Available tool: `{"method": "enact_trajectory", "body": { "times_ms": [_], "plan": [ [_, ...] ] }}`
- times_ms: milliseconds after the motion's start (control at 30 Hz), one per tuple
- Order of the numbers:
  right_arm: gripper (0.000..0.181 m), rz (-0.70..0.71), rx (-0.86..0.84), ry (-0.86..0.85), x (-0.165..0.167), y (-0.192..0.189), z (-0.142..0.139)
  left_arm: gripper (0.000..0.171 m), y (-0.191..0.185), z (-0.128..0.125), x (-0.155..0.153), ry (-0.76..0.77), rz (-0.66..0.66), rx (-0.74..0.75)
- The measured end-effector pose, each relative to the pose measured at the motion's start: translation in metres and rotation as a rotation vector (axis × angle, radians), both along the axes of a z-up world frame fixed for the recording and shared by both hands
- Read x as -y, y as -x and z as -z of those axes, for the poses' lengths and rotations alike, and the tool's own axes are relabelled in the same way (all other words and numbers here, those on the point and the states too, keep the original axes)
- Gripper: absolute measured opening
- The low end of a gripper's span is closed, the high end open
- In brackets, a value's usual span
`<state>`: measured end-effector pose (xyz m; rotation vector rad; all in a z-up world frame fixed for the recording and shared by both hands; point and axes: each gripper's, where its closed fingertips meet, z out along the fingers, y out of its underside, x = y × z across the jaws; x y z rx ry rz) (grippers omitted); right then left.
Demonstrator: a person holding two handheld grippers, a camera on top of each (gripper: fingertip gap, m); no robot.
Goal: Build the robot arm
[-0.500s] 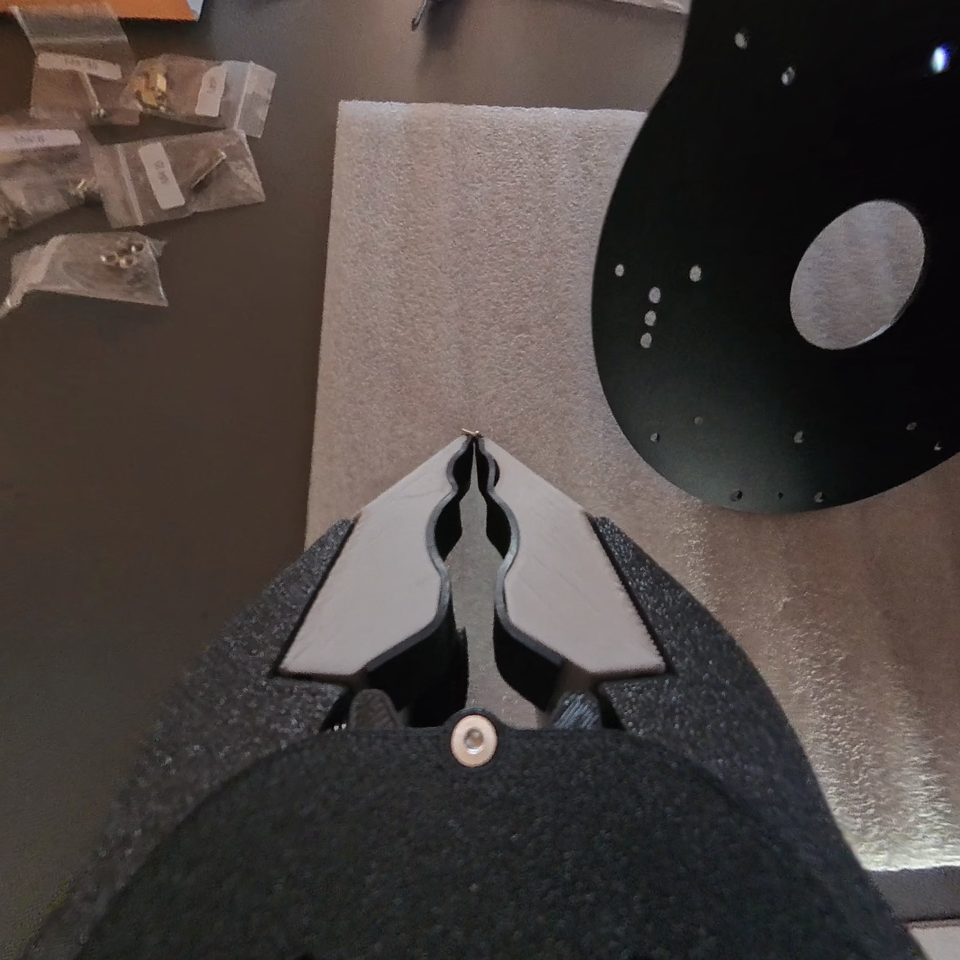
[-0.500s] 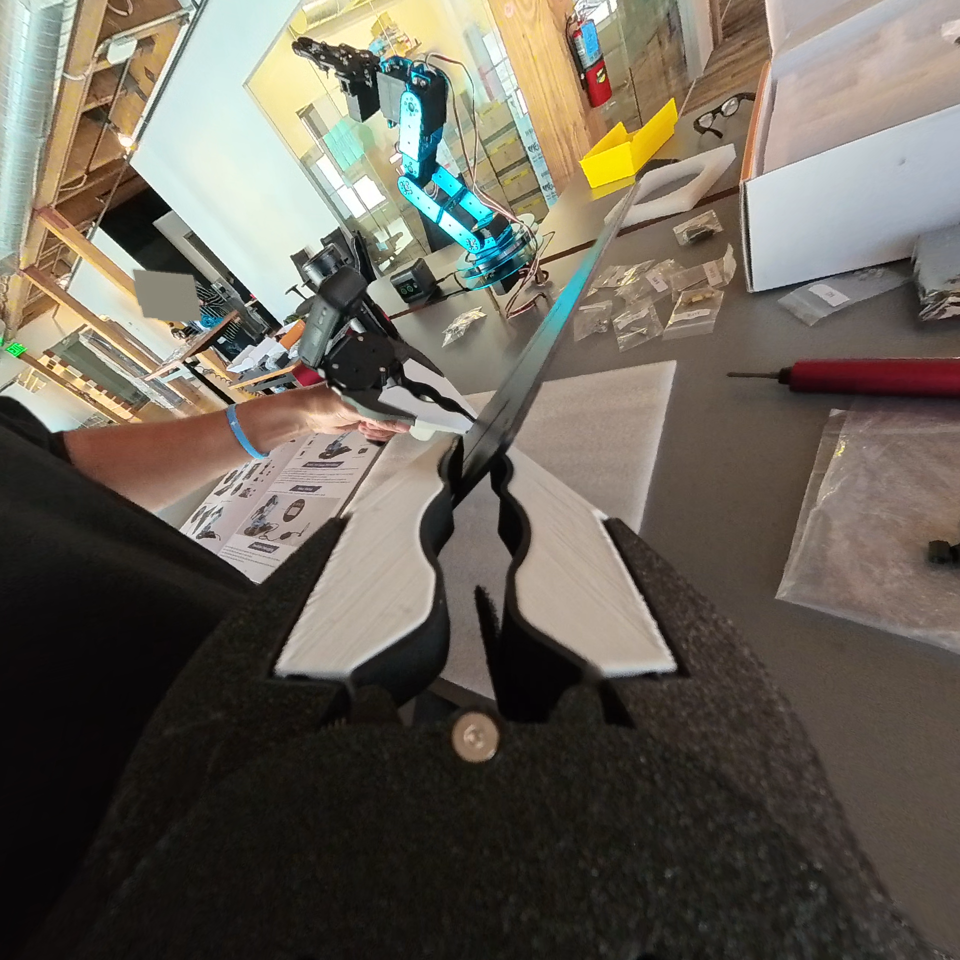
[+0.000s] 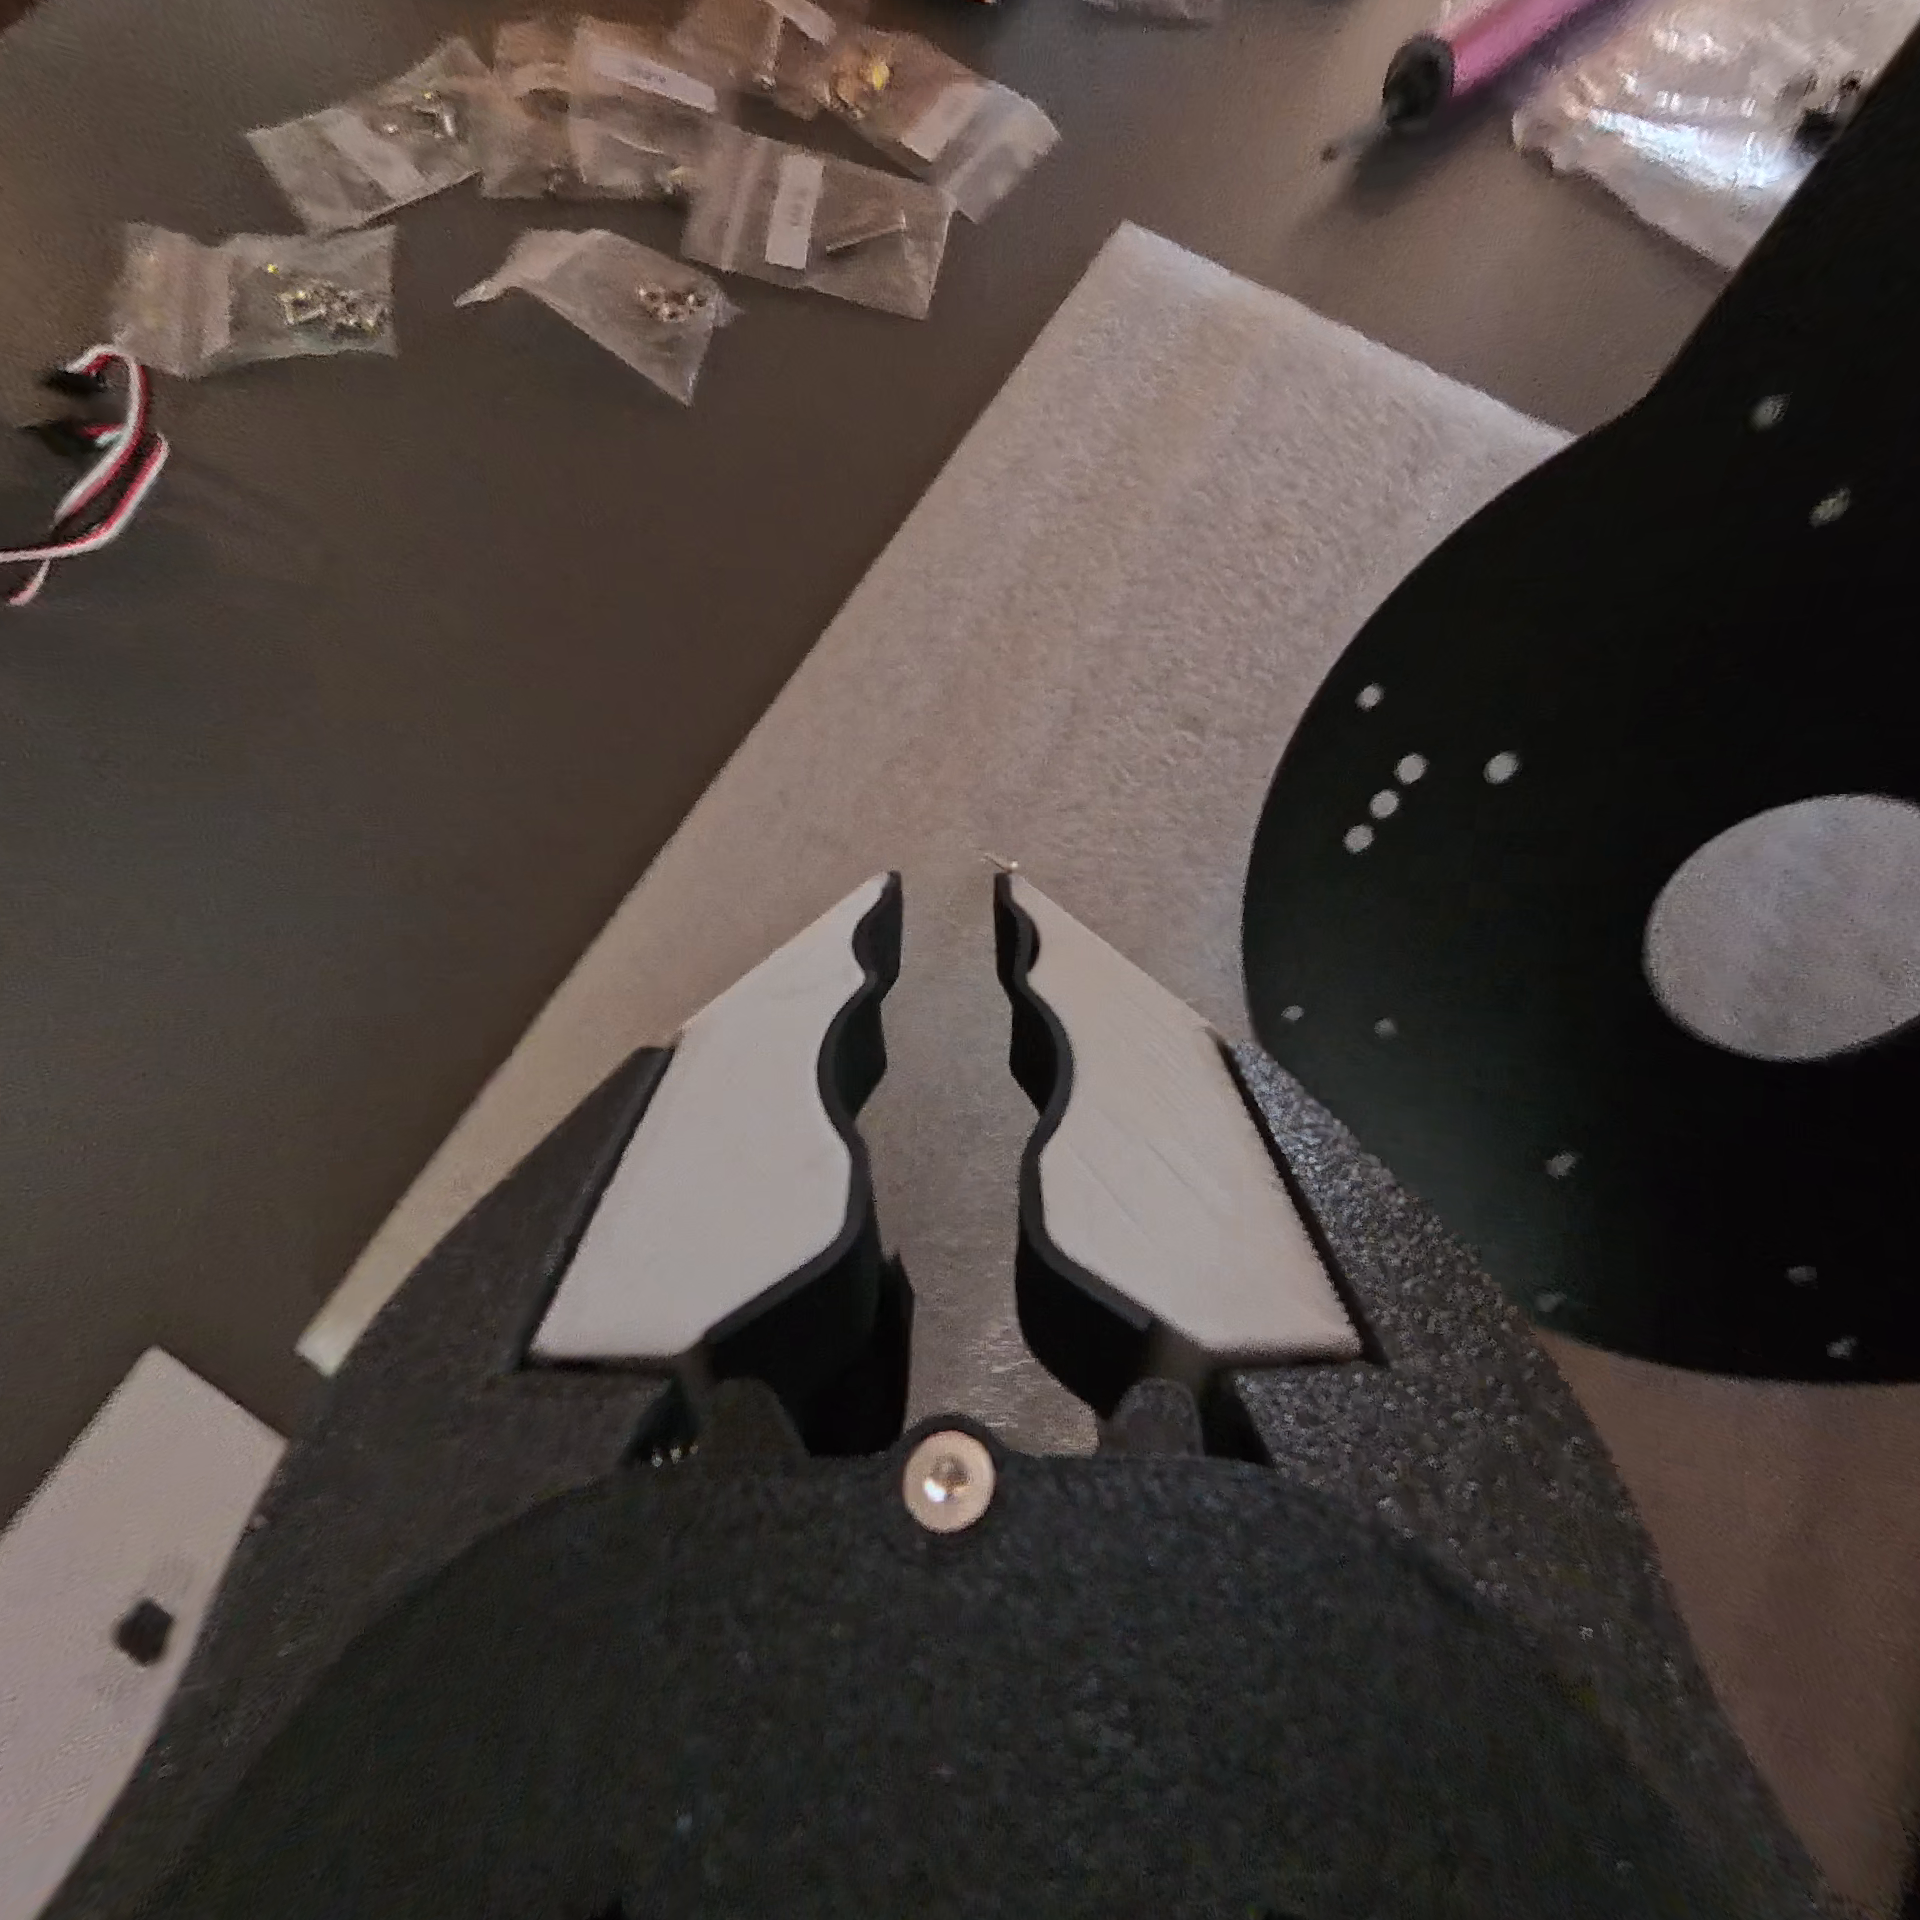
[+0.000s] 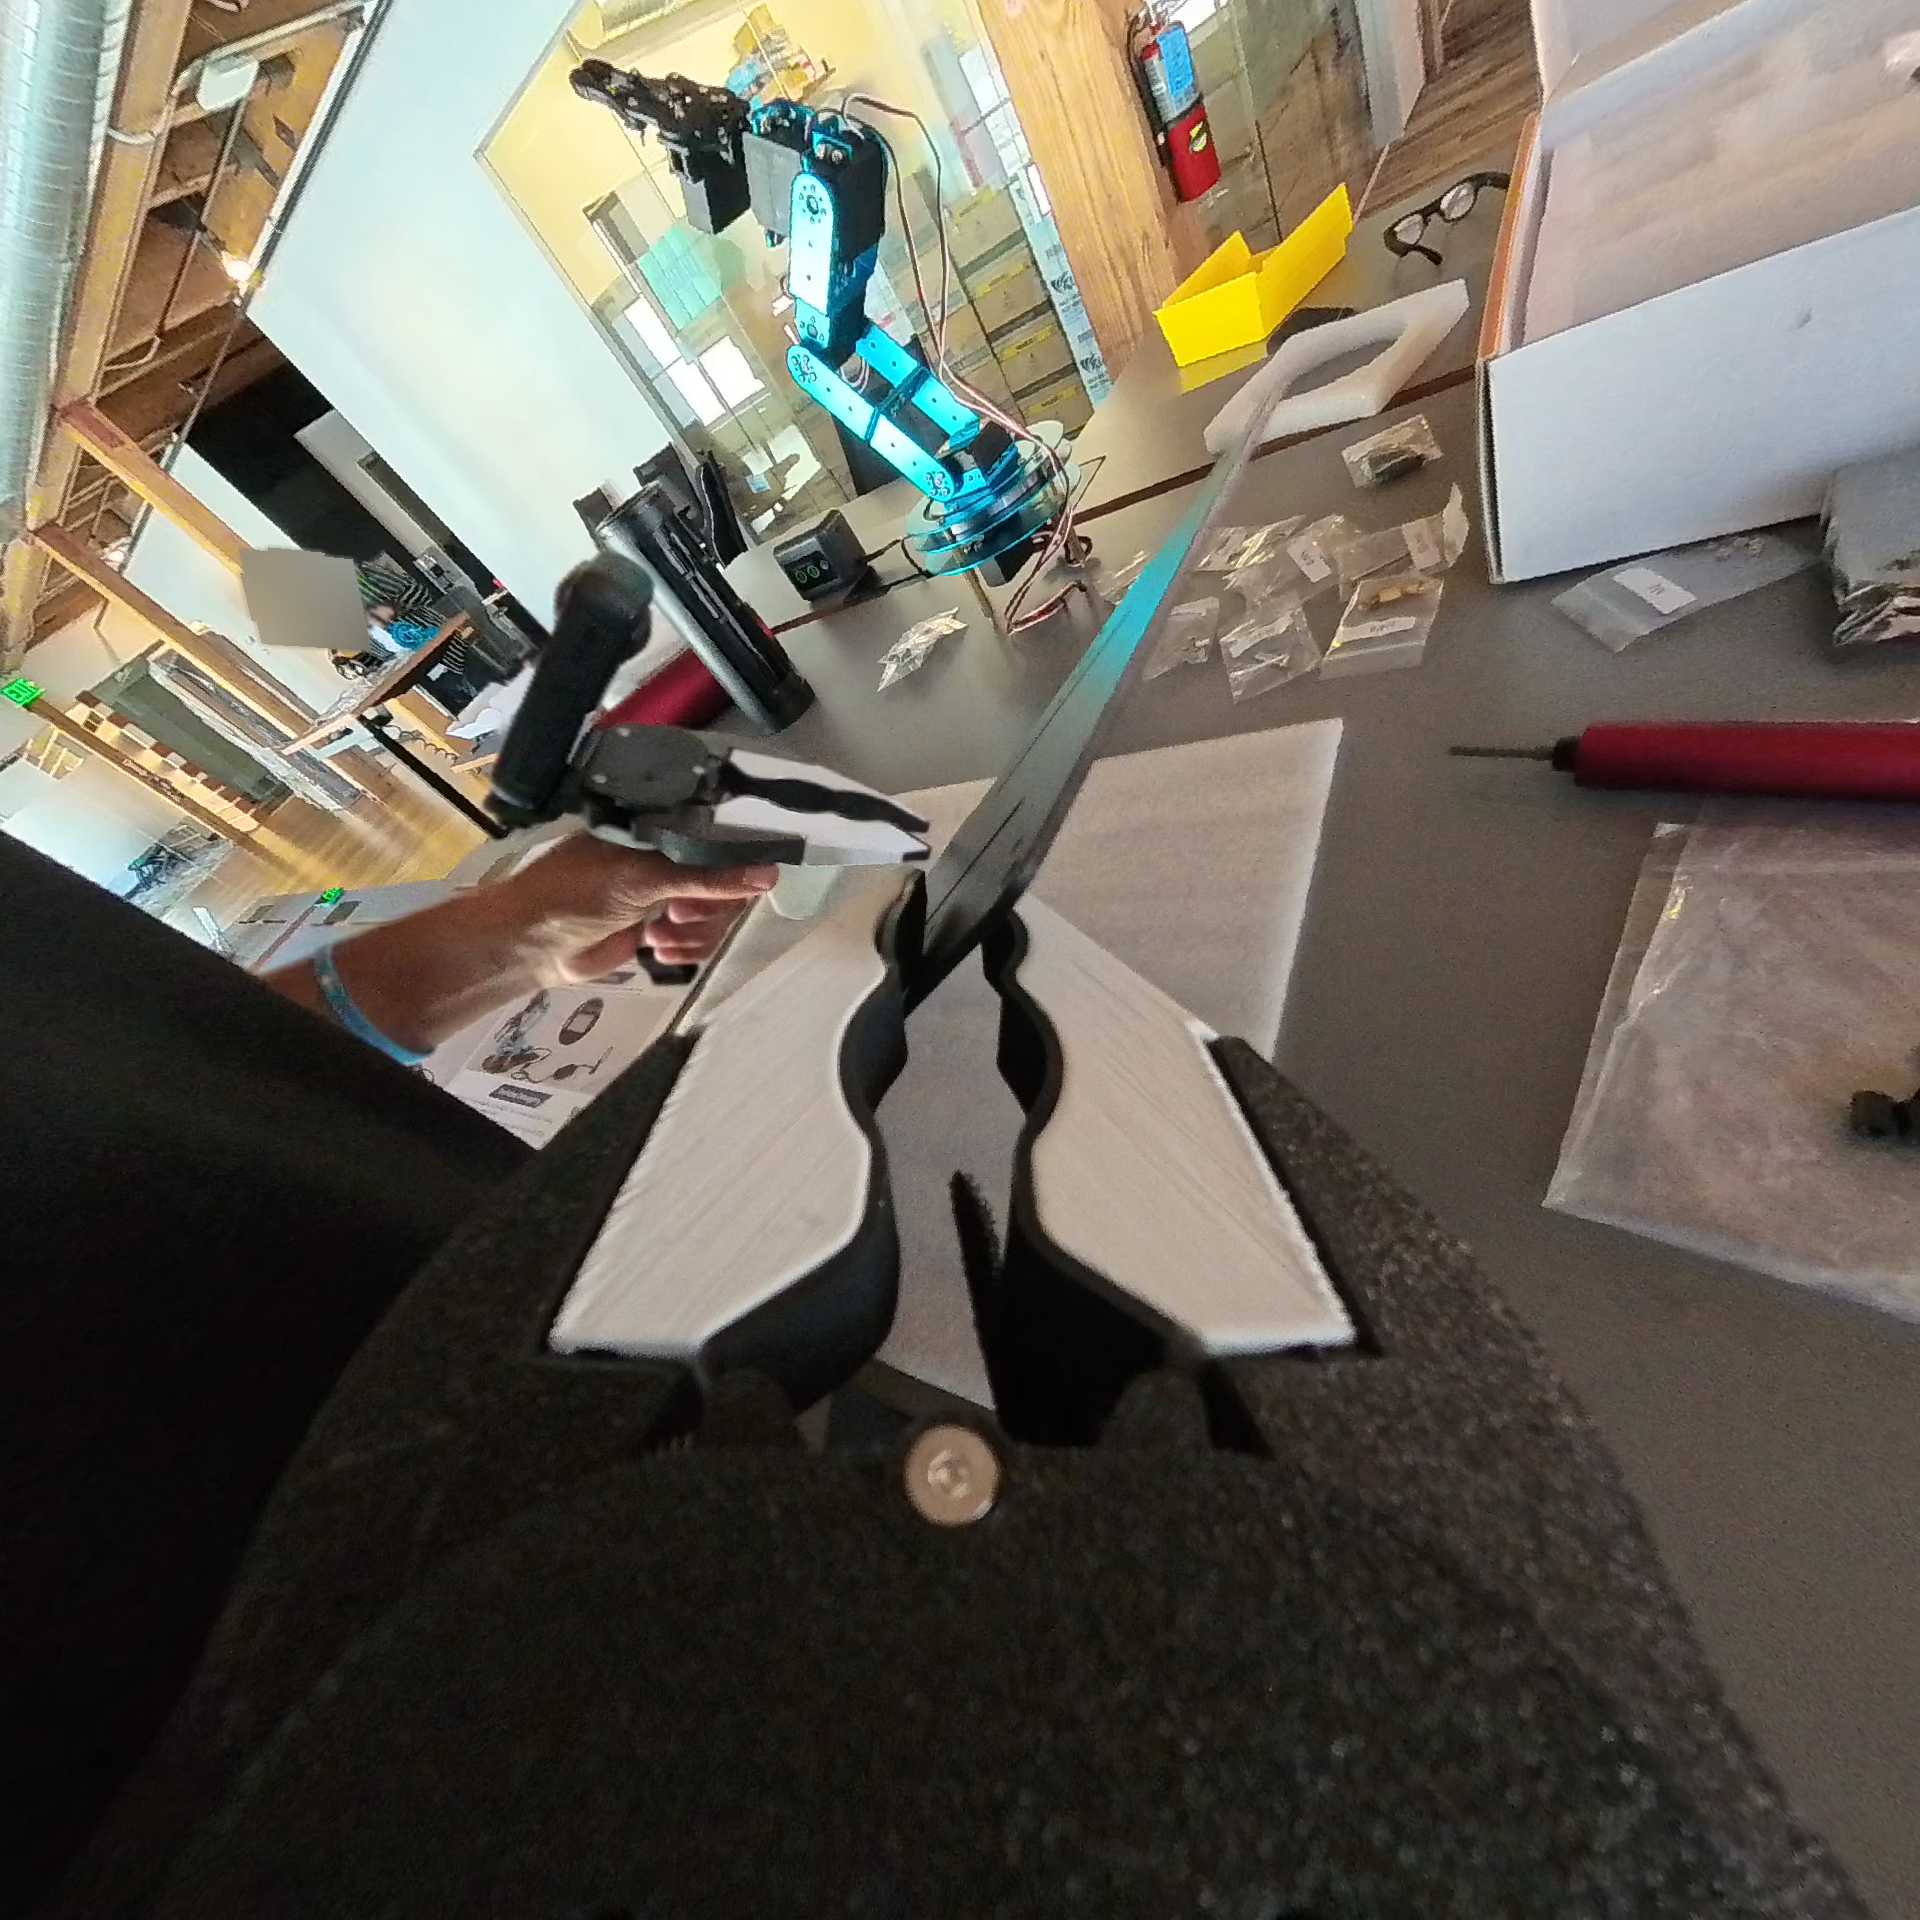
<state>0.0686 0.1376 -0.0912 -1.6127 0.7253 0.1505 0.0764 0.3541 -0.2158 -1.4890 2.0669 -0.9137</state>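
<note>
Grey table (image 4: 1455, 1039): white foam sheet (image 3: 1091, 623), small parts bags (image 3: 644, 187), red screwdriver (image 4: 1745, 758).

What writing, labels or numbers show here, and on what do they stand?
White labels on the bags: blurred, unreadable.
Print on the leaflet, lower left: too small to read.
Label on the fire extinguisher: too small to read.
The green sign, far left: too small to read.
No writing here reads clearly, so none is quoted.

left gripper (image 3: 943, 883) — jaws parted; right gripper (image 4: 961, 920) — jaws clamped
</note>
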Motion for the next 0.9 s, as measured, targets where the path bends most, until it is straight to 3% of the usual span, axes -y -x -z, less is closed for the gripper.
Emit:
{"method": "enact_trajectory", "body": {
  "times_ms": [167, 333, 567, 900],
  "plan": [
    [0.009, -0.003, -0.014, -0.002, -0.001, -0.002, 0.001, 0.017, -0.001, -0.011, 0.009, 0.060, -0.246, 0.028],
    [0.009, -0.007, -0.038, -0.008, 0.000, -0.002, 0.003, 0.017, -0.007, -0.003, 0.015, 0.101, -0.366, 0.001],
    [0.010, -0.031, -0.048, 0.006, 0.002, -0.003, 0.006, 0.015, -0.006, 0.009, 0.006, 0.021, -0.440, -0.015],
    [0.010, -0.034, -0.055, 0.005, 0.002, -0.005, 0.007, 0.012, 0.000, 0.010, 0.006, -0.039, -0.387, -0.022]
  ]
}}
